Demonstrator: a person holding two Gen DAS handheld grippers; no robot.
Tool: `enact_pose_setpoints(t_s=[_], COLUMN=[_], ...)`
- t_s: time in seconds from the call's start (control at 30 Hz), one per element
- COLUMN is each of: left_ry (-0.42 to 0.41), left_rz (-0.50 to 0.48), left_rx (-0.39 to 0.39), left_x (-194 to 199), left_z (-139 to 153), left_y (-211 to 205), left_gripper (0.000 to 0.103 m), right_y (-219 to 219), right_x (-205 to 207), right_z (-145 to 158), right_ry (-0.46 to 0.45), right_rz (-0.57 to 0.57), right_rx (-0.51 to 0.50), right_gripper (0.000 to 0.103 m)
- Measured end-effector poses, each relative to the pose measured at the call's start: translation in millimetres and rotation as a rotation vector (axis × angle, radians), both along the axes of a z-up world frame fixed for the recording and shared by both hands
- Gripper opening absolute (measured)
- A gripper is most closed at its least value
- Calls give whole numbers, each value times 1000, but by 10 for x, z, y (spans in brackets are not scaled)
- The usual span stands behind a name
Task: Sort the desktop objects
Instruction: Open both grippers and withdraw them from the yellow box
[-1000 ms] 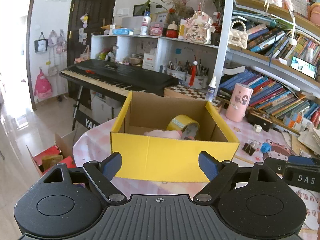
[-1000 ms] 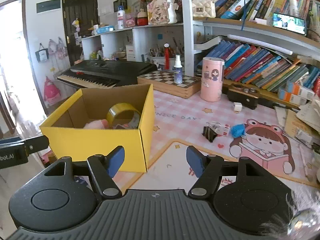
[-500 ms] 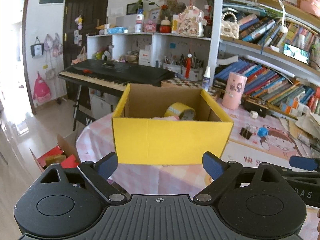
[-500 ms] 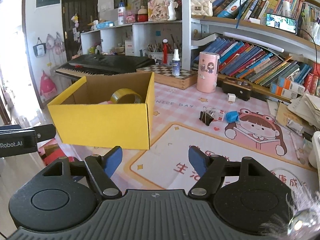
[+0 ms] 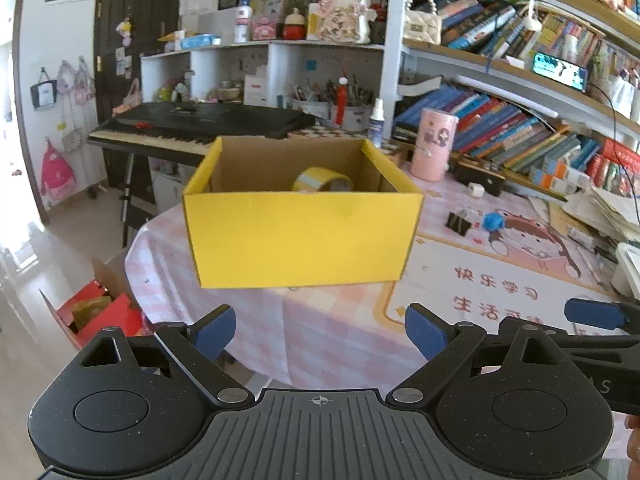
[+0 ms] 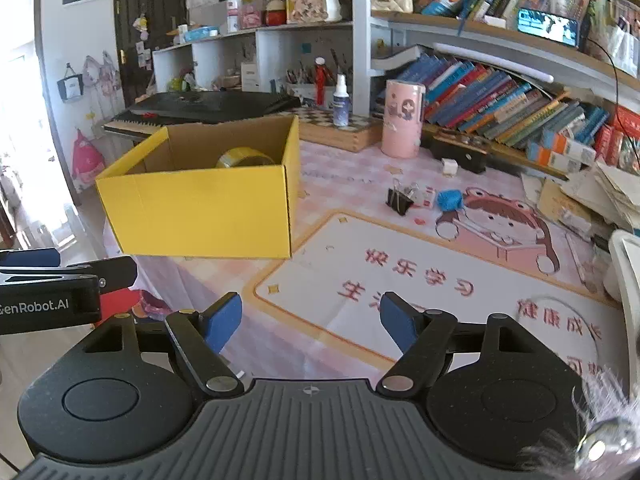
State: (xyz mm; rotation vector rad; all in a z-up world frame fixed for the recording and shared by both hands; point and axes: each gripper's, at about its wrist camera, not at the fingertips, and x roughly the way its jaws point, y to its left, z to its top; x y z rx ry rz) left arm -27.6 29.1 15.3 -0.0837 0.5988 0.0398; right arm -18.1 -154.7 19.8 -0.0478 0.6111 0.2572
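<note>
A yellow cardboard box (image 5: 300,236) stands near the table's left edge; it also shows in the right wrist view (image 6: 200,212). A roll of yellow tape (image 5: 322,180) lies inside it, also seen in the right wrist view (image 6: 244,157). A black binder clip (image 6: 398,201), a small white item and a blue ball of yarn (image 6: 450,199) lie on the pink mat to the right of the box. My left gripper (image 5: 320,330) is open and empty, in front of the box. My right gripper (image 6: 310,320) is open and empty, over the mat's front part.
A pink cylinder (image 6: 401,119), a spray bottle (image 6: 341,100) on a chessboard box and a black case (image 6: 460,152) stand at the back. Books line the shelf (image 6: 520,112) on the right. Papers (image 6: 600,200) pile at the right edge. A keyboard (image 5: 200,128) stands behind the table.
Both grippers have drawn back from the yellow box, which now looks smaller and farther. Both stay open and empty.
</note>
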Motion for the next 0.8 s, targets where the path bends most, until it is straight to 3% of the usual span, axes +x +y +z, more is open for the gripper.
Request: enact_pose_setpoints(t_s=[0.8], left_ry=[36], left_rz=[-255], left_rx=[4], left_x=[198], left_z=[-89], left_y=[-705], left_gripper=[94], right_y=[-628], right_x=[-202], right_z=[-123], right_ry=[48], right_rz=[-222], right_rx=[-3], right_gripper=[76])
